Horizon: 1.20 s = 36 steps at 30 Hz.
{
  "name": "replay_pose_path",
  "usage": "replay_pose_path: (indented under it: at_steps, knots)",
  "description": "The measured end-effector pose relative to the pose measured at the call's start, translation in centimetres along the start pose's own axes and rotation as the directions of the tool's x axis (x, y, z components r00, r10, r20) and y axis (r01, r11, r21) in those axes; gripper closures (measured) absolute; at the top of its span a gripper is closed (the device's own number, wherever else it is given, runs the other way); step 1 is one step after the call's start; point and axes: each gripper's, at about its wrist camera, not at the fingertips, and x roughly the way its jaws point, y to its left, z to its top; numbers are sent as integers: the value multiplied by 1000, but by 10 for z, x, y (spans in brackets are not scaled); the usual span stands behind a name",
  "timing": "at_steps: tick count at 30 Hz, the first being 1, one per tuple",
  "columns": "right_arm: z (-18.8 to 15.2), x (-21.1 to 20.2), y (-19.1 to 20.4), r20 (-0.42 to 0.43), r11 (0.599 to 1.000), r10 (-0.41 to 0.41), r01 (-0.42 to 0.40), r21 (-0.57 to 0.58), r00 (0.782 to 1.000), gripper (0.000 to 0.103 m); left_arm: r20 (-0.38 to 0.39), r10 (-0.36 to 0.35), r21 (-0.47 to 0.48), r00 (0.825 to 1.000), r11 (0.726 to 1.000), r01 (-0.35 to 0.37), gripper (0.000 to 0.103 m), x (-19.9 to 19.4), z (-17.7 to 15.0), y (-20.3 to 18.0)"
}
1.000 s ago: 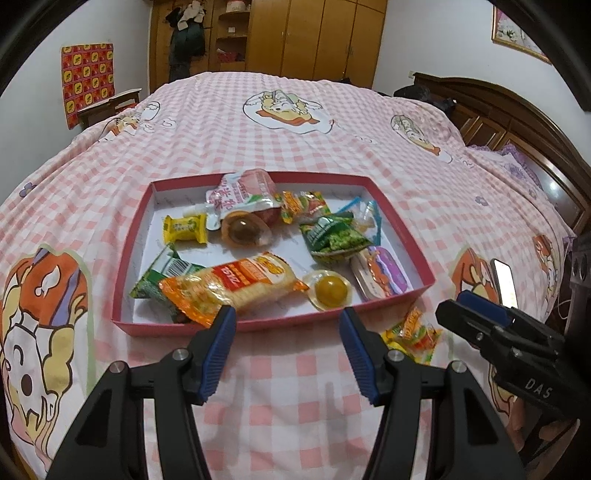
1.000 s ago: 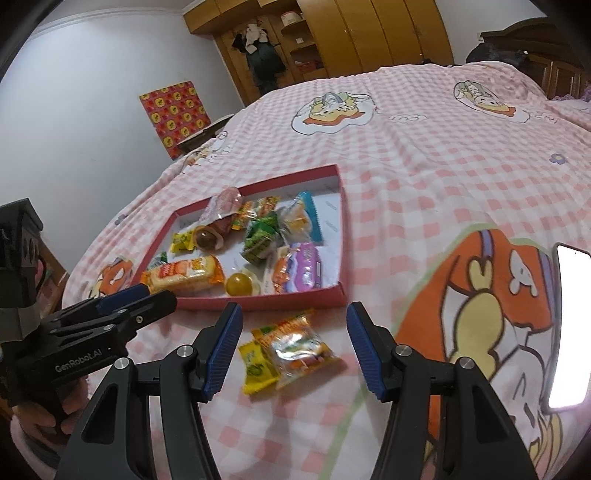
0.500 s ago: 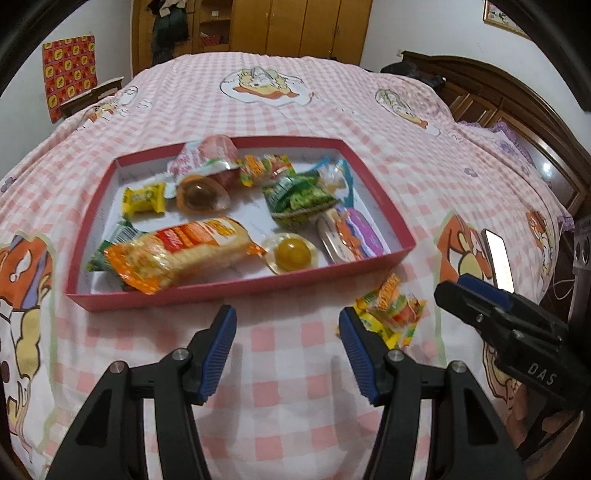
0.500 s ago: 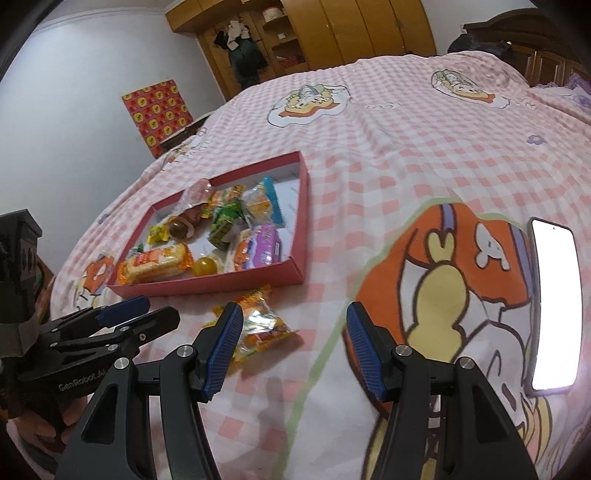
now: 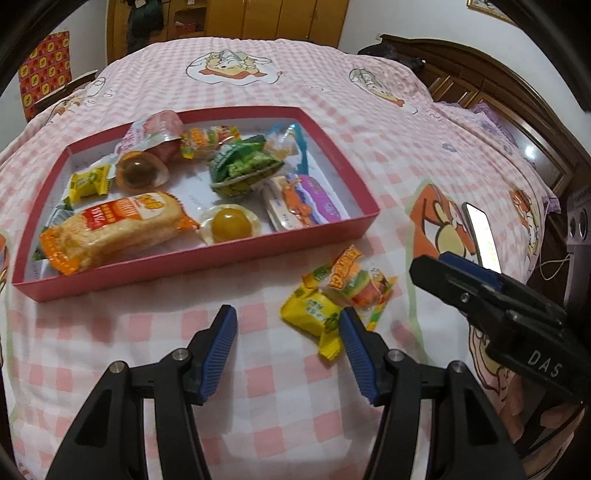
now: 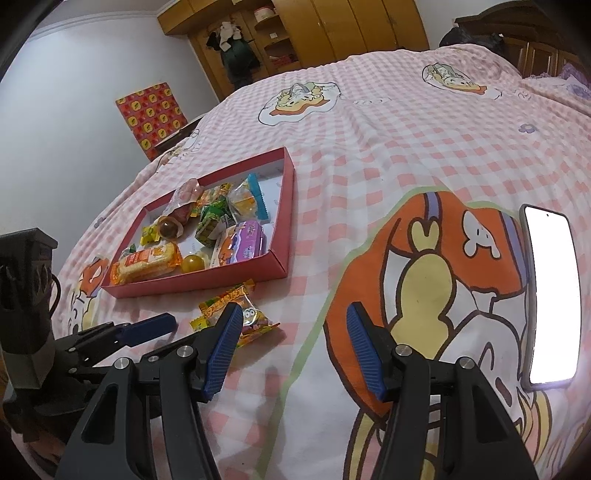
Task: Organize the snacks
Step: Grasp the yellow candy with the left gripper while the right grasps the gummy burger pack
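Observation:
A red-rimmed tray (image 5: pixel 207 256) (image 6: pixel 255 271) on the pink checked bed holds several snack packets, among them an orange cracker pack (image 5: pixel 114 225) and a yellow jelly cup (image 5: pixel 229 223). Just outside its near right corner lie a yellow candy packet (image 5: pixel 314 310) and a clear gummy packet (image 5: pixel 360 282) (image 6: pixel 229 301). My left gripper (image 5: pixel 287 339) is open above the bedspread, its right fingertip touching or overlapping the yellow packet's edge. My right gripper (image 6: pixel 293 341) is open and empty, with the loose packets just behind its left finger. Each gripper also shows in the other's view.
A lit phone (image 6: pixel 550 291) (image 5: pixel 482 236) lies on the bed to the right of the loose packets. A dark wooden headboard (image 5: pixel 491 85) runs along the far right, wardrobes (image 6: pixel 332 33) stand behind the bed, and a red patterned panel (image 6: pixel 151 114) leans at the left wall.
Both grippers have swung right: the tray has slid left in both views, and the loose packets now sit by my left gripper's right fingertip. Both stay open.

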Motion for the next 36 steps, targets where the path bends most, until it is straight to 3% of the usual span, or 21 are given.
replay_pose_path:
  at_steps: [12,14,19,22,36]
  knots:
    - [-3,1,-5,-2,1000,15,-15,16,1000,43,12,58,50,998,997,-59,41,16,-4,-12]
    - [-4,2,-6,-3,1000,17,-17,17,1000,43,20,54,62,998,997,-55,44,16,-6,-14]
    - [-5,2,-5,-6,1000,19,-19,15,1000,43,32,18,86,999,996,-21,74,13,-7,-19]
    - [-5,3,-4,-9,1000,18,-18,11,1000,43,36,2,90,999,996,-5,79,12,-8,-19]
    - [-6,4,10,-29,1000,24,-25,-17,999,43,64,15,41,998,999,-18,83,-9,-14,3]
